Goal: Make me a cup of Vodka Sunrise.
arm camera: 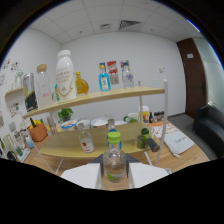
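A small clear bottle (114,169) with a green cap stands upright between my fingers, close to the camera. My gripper (115,161) looks shut on it: the grey fingertips (100,160) press against both sides of its shoulder. The bottle's base and the lower part of the fingers are hidden in the dark area below. Just beyond the fingers is a two-level wooden shelf (150,92). Its upper board carries a white bottle (65,75), a corked clear bottle (43,85), a round amber bottle (81,84), a blue bottle (103,77) and a clear bottle (127,77).
On the lower board (65,146) stand a small red-labelled bottle (86,142), limes (145,133), bowls (98,121), a plant (65,114) and an orange pen cup (37,132). White paper (177,142) lies on the table to the right. A dark sofa (210,125) is further right.
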A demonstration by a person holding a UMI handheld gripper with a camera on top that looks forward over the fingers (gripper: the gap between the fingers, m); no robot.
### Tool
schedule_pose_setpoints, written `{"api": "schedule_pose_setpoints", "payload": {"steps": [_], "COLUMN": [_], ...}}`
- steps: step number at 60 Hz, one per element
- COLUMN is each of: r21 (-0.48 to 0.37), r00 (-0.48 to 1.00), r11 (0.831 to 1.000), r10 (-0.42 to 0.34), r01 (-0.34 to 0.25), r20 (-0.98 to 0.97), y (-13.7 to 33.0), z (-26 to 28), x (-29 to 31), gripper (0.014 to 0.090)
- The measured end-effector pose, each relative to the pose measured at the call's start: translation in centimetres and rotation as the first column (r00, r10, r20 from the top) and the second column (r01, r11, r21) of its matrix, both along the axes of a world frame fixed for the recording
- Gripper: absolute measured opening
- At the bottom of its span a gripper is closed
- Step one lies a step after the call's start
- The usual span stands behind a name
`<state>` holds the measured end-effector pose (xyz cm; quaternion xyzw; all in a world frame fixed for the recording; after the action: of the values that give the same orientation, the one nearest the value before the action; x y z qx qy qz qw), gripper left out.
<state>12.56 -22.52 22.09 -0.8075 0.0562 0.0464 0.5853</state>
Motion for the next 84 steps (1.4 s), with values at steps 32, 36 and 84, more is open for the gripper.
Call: {"api": "schedule_pose_setpoints", "payload": {"steps": [32,36,84], "r21": [-0.173,-0.21,-0.355], "r00": [0.381,0.216,-0.46], "r11": [0.973,0.962,0.919], "r10": [0.219,0.245,0.245], "r01": [-0.151,-0.175,-0.17], "r20": [0.898,0.945,0.853], "y": [1.7,1.9,3.4], "z": [-5.1,-4.8,-3.7], "x": [1.4,0.9,-2.0], "gripper": [0.0354,0.0352,0.0355]}}
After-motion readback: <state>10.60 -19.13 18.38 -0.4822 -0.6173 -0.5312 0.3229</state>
